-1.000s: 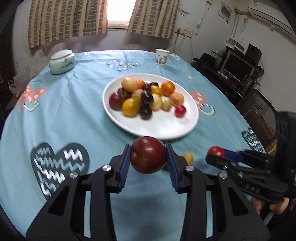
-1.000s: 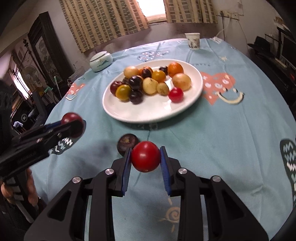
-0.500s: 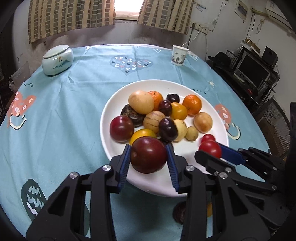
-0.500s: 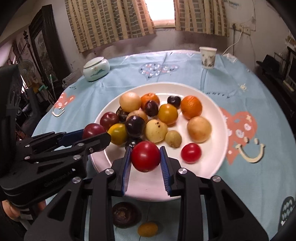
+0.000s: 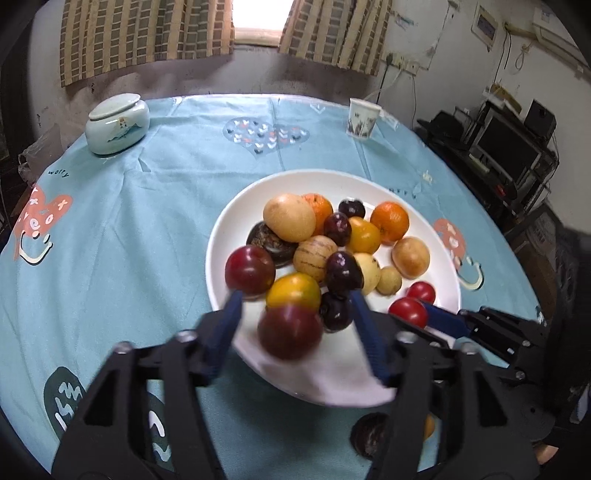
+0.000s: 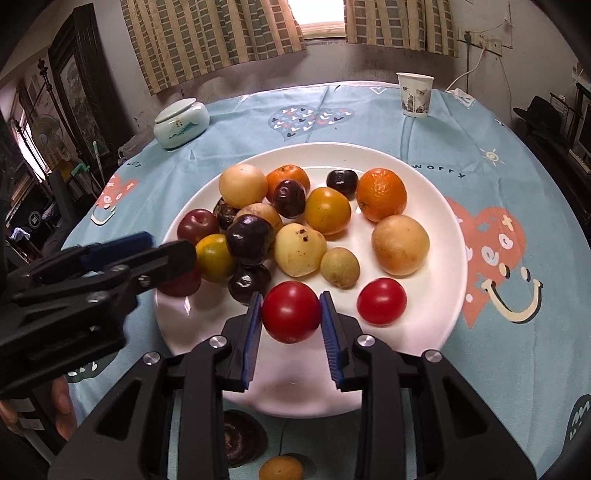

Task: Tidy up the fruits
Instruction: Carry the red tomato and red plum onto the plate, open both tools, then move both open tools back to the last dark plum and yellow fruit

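Holding a red tomato [image 6: 291,312] clamped between its pads, your right gripper [image 6: 291,314] hangs over the near part of the white plate [image 6: 436,192]. Bare plate lies directly beneath and just near of the fruit pile, so the drop is straight down. Your left gripper [image 5: 295,325] has just been opening; its jaws stand apart, and the dark red plum [image 5: 290,332] sits loose between them at the plate's near-left rim.

A lived-in home: clothed dining table [image 5: 155,229], curtained window [image 6: 321,14], lidded jar [image 6: 181,125].
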### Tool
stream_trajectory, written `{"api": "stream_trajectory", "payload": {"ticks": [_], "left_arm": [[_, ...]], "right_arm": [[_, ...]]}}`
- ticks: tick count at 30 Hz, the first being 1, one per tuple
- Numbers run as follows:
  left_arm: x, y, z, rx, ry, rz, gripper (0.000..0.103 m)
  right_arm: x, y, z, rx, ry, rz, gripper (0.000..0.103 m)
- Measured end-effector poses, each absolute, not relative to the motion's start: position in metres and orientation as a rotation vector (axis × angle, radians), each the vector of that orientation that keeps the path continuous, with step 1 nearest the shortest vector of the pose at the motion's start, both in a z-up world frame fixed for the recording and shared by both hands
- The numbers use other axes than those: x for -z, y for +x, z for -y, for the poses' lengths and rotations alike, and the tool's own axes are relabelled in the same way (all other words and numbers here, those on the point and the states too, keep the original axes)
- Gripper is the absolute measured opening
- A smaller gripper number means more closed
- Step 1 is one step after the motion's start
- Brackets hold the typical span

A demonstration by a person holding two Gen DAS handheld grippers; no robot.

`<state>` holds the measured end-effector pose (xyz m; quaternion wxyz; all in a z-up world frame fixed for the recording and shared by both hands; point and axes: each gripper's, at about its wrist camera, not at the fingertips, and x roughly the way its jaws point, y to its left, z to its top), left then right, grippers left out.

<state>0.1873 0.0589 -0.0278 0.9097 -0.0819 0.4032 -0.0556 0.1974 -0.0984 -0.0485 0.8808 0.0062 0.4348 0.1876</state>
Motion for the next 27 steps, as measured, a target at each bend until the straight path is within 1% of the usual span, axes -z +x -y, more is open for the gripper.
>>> {"api": "stream_trajectory", "payload": {"ticks": [1,2,3,4,7,10,13,17,21,25,27], "left_arm": [[0.025,0.186,-0.06,0.112,-0.174,-0.816,0.069],[0.022,0.184,-0.061,0.112,-0.173,-0.802,0.069],[0.021,0.183,-0.062,0.108,-0.175,-0.795,0.069],[0.021,0.183,-0.063,0.103,-0.179,-0.792,0.069],[0.019,0.181,-0.07,0.1,-0.211,-0.786,0.07],[0.02,0.178,-0.074,0.092,-0.227,-0.78,0.073],[0.022,0.176,-0.076,0.098,-0.237,-0.787,0.073],[0.024,0.17,-0.073,0.105,-0.216,-0.785,0.073],[0.021,0.164,-0.076,0.127,-0.234,-0.781,0.073],[0.018,0.155,-0.074,0.154,-0.234,-0.767,0.077],[0.018,0.152,-0.07,0.16,-0.219,-0.766,0.078]], "right_arm": [[0.048,0.197,0.101,-0.382,0.012,-0.898,0.035],[0.046,0.196,0.103,-0.37,0.012,-0.883,0.042],[0.043,0.194,0.107,-0.346,0.015,-0.857,0.065],[0.039,0.192,0.111,-0.333,0.03,-0.825,0.074],[0.03,0.191,0.117,-0.35,0.064,-0.786,0.074],[0.026,0.191,0.127,-0.317,0.102,-0.756,0.075],[0.026,0.194,0.138,-0.271,0.122,-0.743,0.075],[0.03,0.193,0.146,-0.245,0.133,-0.782,0.075],[0.023,0.165,0.144,-0.296,0.123,-0.809,0.075],[0.025,0.127,0.138,-0.309,0.061,-0.825,0.075],[0.03,0.11,0.137,-0.314,0.043,-0.852,0.075]]}}
